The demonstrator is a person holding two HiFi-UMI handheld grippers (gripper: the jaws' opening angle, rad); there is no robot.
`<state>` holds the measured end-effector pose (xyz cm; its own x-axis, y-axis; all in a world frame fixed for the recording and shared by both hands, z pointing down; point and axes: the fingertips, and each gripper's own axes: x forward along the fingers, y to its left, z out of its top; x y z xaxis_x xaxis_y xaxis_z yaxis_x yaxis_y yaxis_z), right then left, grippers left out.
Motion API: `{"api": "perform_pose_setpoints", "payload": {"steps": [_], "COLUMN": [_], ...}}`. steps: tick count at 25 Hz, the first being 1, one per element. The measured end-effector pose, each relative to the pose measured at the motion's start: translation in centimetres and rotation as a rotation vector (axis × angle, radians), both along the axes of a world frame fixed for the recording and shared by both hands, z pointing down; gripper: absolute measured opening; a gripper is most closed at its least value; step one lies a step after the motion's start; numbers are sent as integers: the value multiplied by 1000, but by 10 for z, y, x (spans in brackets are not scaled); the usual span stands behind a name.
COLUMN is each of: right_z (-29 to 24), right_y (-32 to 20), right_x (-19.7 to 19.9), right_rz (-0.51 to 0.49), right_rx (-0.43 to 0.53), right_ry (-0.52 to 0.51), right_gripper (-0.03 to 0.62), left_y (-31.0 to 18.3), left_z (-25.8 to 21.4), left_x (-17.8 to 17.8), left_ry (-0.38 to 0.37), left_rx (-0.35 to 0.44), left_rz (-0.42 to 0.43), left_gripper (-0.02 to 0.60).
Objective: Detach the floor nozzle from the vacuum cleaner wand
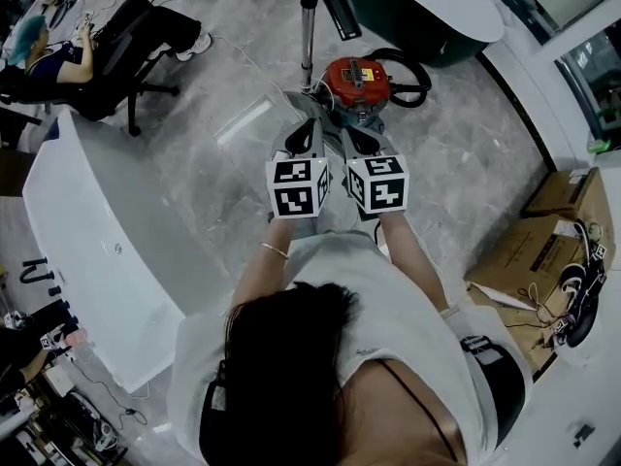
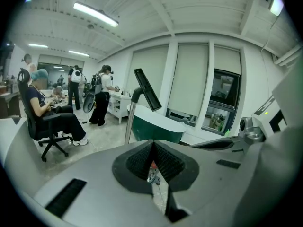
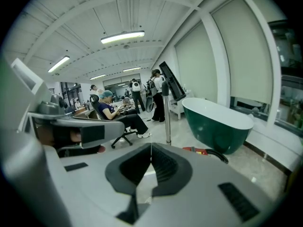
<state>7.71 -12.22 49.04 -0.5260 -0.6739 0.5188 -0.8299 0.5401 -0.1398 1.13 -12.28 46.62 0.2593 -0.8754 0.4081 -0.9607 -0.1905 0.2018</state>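
Two tongs are in my hands, and both are clenched on nothing: the left tongs (image 2: 152, 148) have their ribbed pads pressed together, and so do the right tongs (image 3: 151, 150). Each carries one marker cube (image 1: 296, 187), two in all, side by side in front of my chest in the head view.

One vacuum cleaner (image 1: 355, 83), red-orange on top, sits on the floor (image 1: 456, 153) just past the tips of both tongs, apart from them. One black hose (image 1: 412, 71) loops out at its right side. One metal wand (image 1: 309, 37) stands upright just beside the cleaner, and the one floor nozzle (image 2: 147, 90), black and flat, sits tilted at the wand's top end, well above the floor.

One dark green bathtub (image 3: 222, 122) with a white rim stands beyond. One curved white bench (image 1: 87, 231) runs along my left. One seated person (image 2: 40, 105) is in a chair past it; a few others stand farther back. Two cardboard boxes (image 1: 529, 260) lie to my right.
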Motion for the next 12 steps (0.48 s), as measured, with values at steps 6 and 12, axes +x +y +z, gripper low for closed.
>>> {"api": "perform_pose_setpoints", "payload": {"steps": [6,12], "right_z": [-1,2], "right_y": [-31,-55], "right_x": [-9,-27], "right_rz": [-3,-14], "right_rx": [-1,-12], "right_ry": [2,8], "right_gripper": [15,15], "left_y": [-29,-55], "left_z": [0,5], "left_x": [-8,-27], "left_ry": [-3,-4], "left_rx": [6,-8], "left_rz": [15,12], "left_gripper": [5,5]}}
